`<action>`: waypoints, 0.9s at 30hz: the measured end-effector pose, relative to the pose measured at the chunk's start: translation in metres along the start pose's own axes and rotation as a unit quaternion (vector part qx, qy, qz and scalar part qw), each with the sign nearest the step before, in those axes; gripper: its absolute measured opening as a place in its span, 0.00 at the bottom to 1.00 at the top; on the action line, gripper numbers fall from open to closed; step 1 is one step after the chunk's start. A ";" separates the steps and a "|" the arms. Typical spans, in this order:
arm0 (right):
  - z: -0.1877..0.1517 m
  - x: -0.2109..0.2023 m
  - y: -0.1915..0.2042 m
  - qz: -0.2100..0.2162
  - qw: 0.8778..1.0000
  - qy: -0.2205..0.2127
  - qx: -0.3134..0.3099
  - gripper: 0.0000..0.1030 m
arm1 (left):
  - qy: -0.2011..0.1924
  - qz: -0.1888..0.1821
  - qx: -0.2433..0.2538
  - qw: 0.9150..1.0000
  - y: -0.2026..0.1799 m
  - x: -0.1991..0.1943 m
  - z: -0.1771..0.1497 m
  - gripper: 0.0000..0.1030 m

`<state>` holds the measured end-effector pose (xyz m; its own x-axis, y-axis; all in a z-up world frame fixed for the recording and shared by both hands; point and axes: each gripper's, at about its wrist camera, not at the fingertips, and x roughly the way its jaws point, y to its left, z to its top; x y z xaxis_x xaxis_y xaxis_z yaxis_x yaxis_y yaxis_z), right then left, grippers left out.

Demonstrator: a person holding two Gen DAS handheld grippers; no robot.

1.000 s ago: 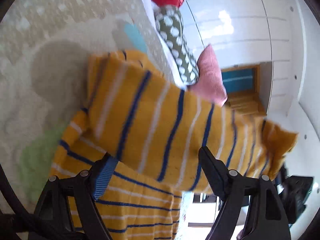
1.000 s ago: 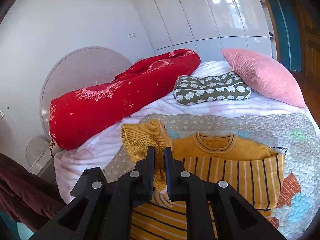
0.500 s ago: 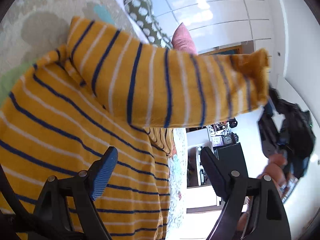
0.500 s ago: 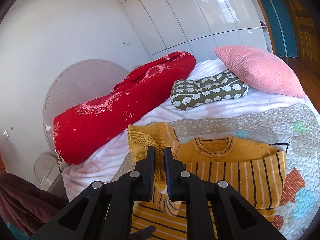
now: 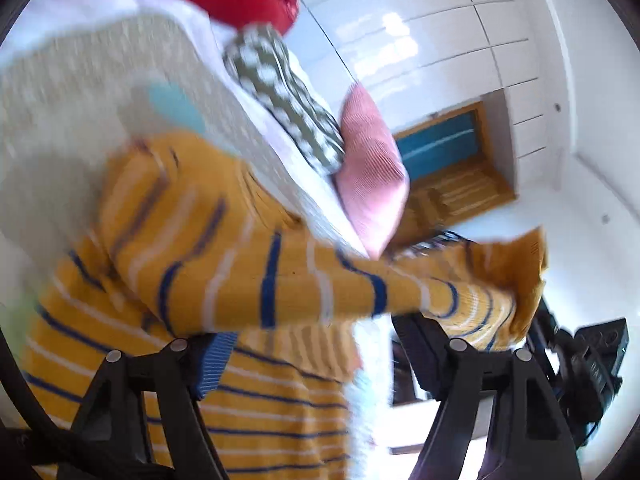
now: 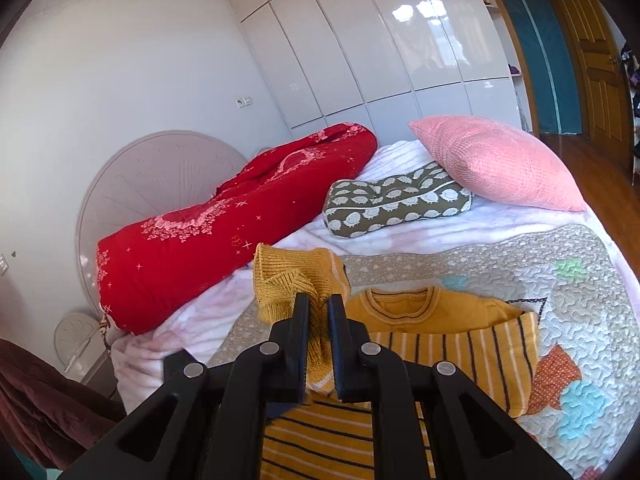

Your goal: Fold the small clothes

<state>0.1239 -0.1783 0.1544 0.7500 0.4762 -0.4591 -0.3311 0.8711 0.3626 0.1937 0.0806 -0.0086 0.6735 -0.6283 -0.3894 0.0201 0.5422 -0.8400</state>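
Counting one striped sweater (image 6: 452, 348), three pillows on quilted bed (image 6: 580, 320); right gripper (image 6: 318, 320) jaws clench its cuff (image 6: 288, 280), left gripper (image 5: 316, 344) jaws closing, gripping nothing; white wardrobe (image 6: 360, 60) behind.

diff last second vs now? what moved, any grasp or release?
The sleeve, pinched at its cuff by the right gripper, swung across the left wrist view. The left gripper is closing on nothing. No new grasp or release. The sweater body, red bedding and pillows stayed put.
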 end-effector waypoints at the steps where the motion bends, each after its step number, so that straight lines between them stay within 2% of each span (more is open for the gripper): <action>1: -0.002 0.003 -0.005 -0.010 1.000 -0.001 -0.002 0.06 | -0.012 0.023 0.010 1.000 -0.003 -0.003 0.006 0.72; 4: -0.011 0.019 -0.025 -0.049 0.999 -0.001 -0.001 0.04 | -0.036 0.095 0.046 0.994 -0.009 -0.007 0.026 0.72; 6: -0.021 0.037 -0.042 -0.071 0.997 0.013 0.014 0.04 | -0.031 0.153 0.076 0.985 -0.009 0.001 0.027 0.72; 10: -0.055 0.074 -0.083 -0.120 0.990 0.066 0.041 0.04 | 0.011 0.187 0.084 0.979 0.016 0.003 0.006 0.72; 14: -0.091 0.086 -0.124 -0.141 0.980 0.115 0.085 0.04 | 0.045 0.183 0.059 0.980 0.045 -0.010 -0.015 0.72; 19: -0.125 0.074 -0.157 -0.164 0.971 0.152 0.090 0.04 | 0.043 0.177 0.058 0.982 0.054 -0.041 -0.026 0.72; 22: -0.128 0.056 -0.171 -0.191 0.967 0.140 0.094 0.05 | 0.030 0.186 0.071 0.980 0.050 -0.056 -0.030 0.72; 25: -0.118 0.037 -0.181 -0.176 0.971 0.105 0.119 0.08 | 0.020 0.200 0.096 0.975 0.043 -0.064 -0.035 0.72; 27: -0.111 0.039 -0.183 -0.158 0.975 0.095 0.125 0.22 | 0.018 0.204 0.114 0.972 0.036 -0.063 -0.040 0.72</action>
<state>0.1509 -0.3061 -0.0199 0.6641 0.2231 -0.7136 0.0662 0.9331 0.3534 0.1228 0.1178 -0.0295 0.6330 -0.3522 -0.6894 -0.0775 0.8572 -0.5091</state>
